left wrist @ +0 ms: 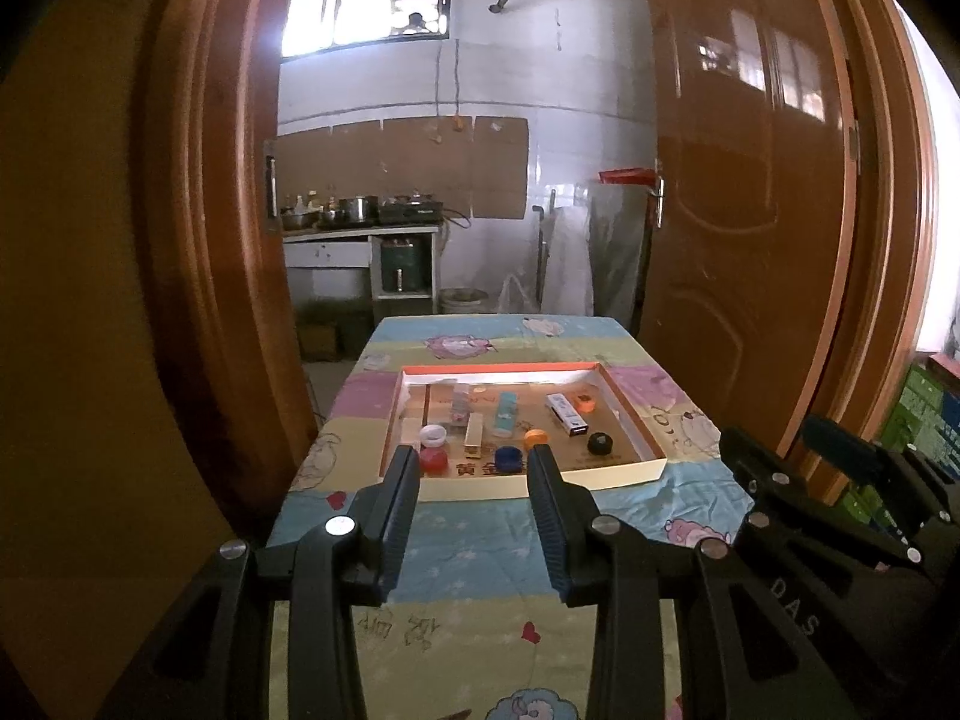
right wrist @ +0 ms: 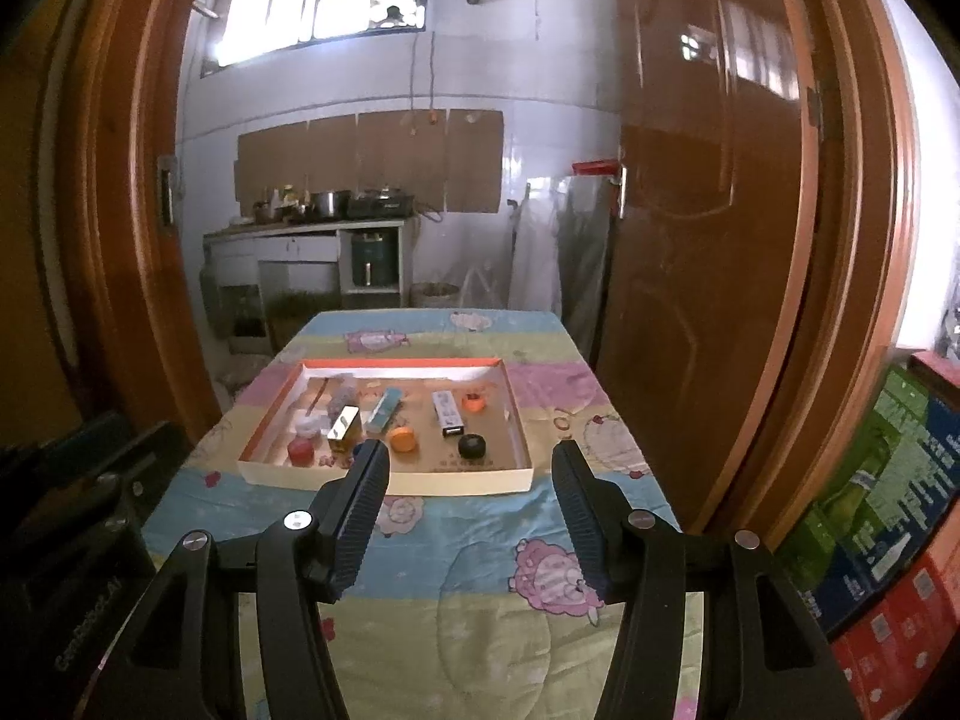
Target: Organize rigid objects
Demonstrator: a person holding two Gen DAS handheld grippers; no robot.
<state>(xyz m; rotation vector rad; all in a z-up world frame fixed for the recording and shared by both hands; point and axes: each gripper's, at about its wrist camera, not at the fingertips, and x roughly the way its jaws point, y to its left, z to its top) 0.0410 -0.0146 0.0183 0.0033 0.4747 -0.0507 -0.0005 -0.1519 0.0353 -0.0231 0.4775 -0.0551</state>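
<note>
The right tongs point(right wrist: 471, 468) hang above the near end of the bench point(right wrist: 456, 546), jaws apart with nothing between them. The bench wears a cartoon-printed cloth. Farther along lies a shallow tray point(right wrist: 390, 483) with an orange inner rim. In it sit a red cap point(right wrist: 300, 450), an orange cap point(right wrist: 401, 439), a black cap point(right wrist: 471, 446), a gold box point(right wrist: 344, 427), a teal box point(right wrist: 383, 408) and a white box point(right wrist: 447, 411). A brown door point(right wrist: 708, 240) stands open on the right. Stacked cartons point(right wrist: 882, 516) fill the right edge. The left tongs' body point(right wrist: 72, 516) shows dark at lower left.
</note>
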